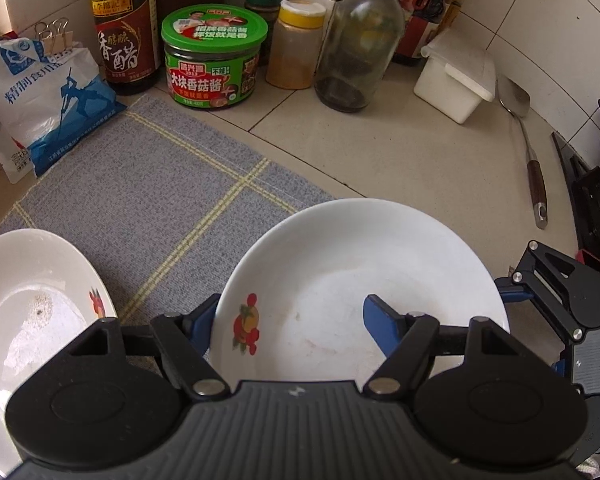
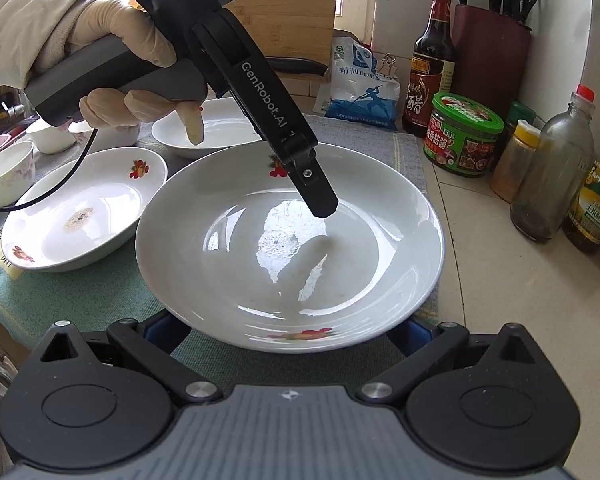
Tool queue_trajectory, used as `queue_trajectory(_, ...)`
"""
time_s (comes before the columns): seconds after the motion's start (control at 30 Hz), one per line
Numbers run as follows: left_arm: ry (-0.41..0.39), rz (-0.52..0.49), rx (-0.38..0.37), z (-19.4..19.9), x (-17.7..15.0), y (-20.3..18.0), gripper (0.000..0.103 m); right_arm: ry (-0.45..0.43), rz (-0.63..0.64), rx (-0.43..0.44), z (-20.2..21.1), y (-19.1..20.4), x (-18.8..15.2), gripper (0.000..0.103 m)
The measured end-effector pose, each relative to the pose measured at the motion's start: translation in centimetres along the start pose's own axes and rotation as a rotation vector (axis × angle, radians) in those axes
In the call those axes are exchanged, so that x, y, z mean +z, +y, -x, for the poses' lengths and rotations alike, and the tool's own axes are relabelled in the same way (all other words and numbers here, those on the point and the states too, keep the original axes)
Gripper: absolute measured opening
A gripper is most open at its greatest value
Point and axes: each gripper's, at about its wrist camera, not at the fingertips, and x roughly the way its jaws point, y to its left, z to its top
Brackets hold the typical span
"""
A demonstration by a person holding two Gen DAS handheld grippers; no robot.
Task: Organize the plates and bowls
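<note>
Kitchen table point(image 1: 400, 152): left gripper point(image 1: 288, 316) straddles white plate point(image 1: 360, 280) rim, fingers apart; right gripper's point(image 2: 292, 332) state cannot be told. Risk: glazed rim slipping under a one-sided pinch.

A large white plate point(image 2: 290, 248) with small red-and-orange fruit prints on its rim sits upright at the centre of the grey cloth, glossy and empty. At its 9 o'clock, rims nearly touching, lies a second printed plate point(image 2: 80, 216) with a brownish smear inside. At 11 o'clock stands a white bowl point(image 2: 212, 132); farther at 9 o'clock, small white cups point(image 2: 6, 172).
</note>
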Motion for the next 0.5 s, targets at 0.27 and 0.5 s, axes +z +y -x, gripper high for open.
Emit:
queue_trajectory(0.27, -0.034, 0.004, 0.013, -1.0, 2.5, 0.9, 0.074, 0.014, 0.003, -0.005, -1.6, -2.7, 1.1, 0.103)
queue_trajectory(0.5, -0.044, 0.002, 0.030, -2.5, 4.2, 1.5, 0.074, 0.025, -0.014, -0.004, -3.2, -4.6, 1.5, 0.103)
